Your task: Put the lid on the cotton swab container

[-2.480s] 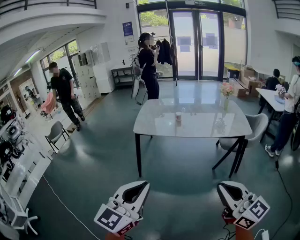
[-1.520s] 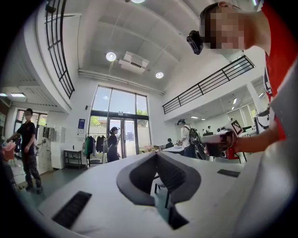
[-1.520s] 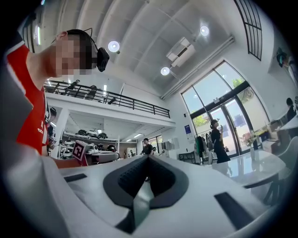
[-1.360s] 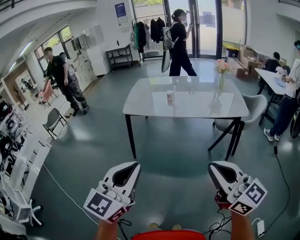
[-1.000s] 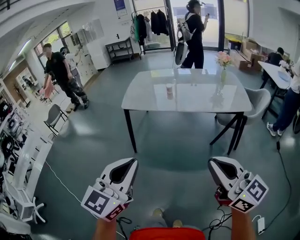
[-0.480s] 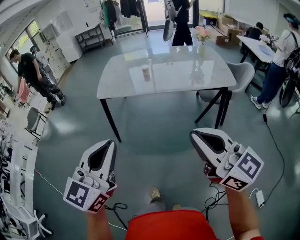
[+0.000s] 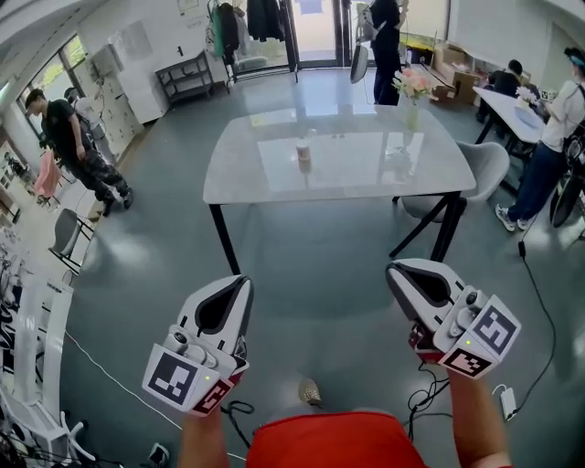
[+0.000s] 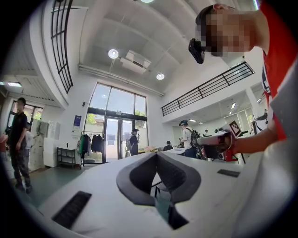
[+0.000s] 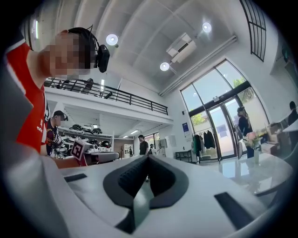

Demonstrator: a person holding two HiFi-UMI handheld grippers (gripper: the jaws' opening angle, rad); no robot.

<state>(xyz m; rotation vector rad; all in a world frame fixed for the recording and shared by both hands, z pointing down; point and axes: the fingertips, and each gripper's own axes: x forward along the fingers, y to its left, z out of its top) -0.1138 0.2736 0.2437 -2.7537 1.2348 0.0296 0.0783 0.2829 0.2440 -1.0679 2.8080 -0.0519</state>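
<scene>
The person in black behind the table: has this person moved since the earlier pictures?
Yes. The person in black went right, from the clothes rack toward the flowers.

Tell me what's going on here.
A person in a red shirt holds a white two-jaw gripper in each hand and stands well short of a glossy white table with black legs. The left gripper and the right gripper are both shut and empty. The small cylindrical cotton swab container stands untouched on the table, with a vase of pink flowers farther right. Its lid cannot be made out from here.
</scene>
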